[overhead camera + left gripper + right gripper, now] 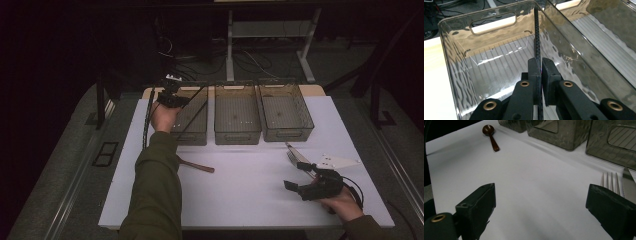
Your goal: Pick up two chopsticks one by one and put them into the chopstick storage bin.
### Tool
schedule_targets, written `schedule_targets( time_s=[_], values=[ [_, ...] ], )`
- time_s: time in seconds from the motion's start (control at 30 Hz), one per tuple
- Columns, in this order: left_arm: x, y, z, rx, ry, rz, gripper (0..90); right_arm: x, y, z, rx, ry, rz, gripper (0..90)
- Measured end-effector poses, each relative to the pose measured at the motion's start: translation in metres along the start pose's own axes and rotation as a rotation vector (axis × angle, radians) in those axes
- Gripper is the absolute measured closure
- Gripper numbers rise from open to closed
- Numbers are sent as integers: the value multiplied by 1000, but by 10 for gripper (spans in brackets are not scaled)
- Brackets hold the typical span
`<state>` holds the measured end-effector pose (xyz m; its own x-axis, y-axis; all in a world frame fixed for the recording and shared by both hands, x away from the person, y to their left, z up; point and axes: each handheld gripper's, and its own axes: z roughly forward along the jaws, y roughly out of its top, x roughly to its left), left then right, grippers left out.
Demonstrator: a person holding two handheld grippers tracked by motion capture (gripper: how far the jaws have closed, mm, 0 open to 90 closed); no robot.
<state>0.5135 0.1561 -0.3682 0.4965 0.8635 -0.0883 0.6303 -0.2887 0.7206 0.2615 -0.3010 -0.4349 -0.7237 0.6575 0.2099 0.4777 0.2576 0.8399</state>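
One thin black strip [537, 37], pinched in the left gripper [541, 65] fingers, long axis upright above the leftmost clear bin [456, 75]; right gripper [541, 202] fingers wide, empty over worktop [536, 177].

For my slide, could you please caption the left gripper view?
Left hand-held gripper shut on a thin black strip above the leftmost clear bin.
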Motion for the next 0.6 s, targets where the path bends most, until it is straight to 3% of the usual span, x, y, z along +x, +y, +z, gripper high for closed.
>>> schedule_targets(
  time_s=[0.07, 0.13, 0.27, 0.6],
  values=[
    [0, 0, 1, -1, 3, 0, 844, 0, 0, 0, 1, 0, -1, 86],
    [0, 0, 1, -2, 26, 7, 757, 0, 0, 0, 0, 0, -1, 86],
    [0, 1, -2, -14, 21, 14, 681, 0, 0, 0, 4, 1, -3, 85],
    [-4, 0, -20, -32, -48, 51, 481, 0, 0, 0, 4, -3, -1, 86]
  ],
)
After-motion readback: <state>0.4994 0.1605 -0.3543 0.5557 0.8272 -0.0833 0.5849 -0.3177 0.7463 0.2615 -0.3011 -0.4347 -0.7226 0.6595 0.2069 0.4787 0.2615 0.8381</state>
